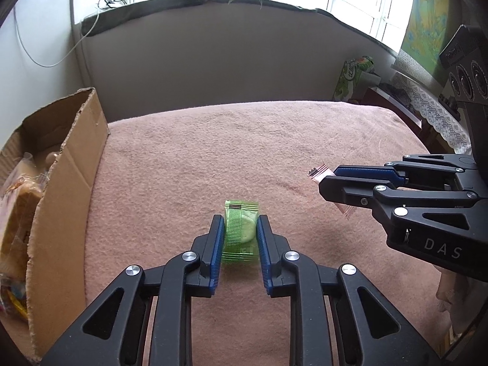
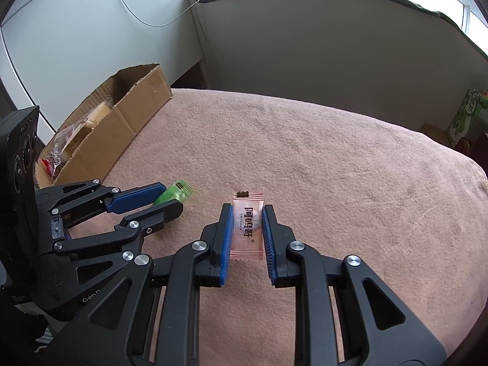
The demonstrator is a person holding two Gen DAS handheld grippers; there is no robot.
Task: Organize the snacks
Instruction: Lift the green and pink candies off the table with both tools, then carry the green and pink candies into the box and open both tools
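The desk [image 2: 335, 158], under a pink blanket, carries an open box [image 2: 122, 116] of snacks at its left edge. The left gripper [image 1: 238, 231] has its fingers clamped on a green packet [image 1: 239, 231], held just above the blanket. The right gripper [image 2: 247, 228] has its fingers clenched on a pink packet [image 2: 247, 228], likewise held near the blanket.

Risks, as judged:
- The box stands well left of both grippers; the right must cross the left, so a collision is possible.
- The slick wrappers are pinched by their sides and could slip.
- The box's raised flap may snag a packet.
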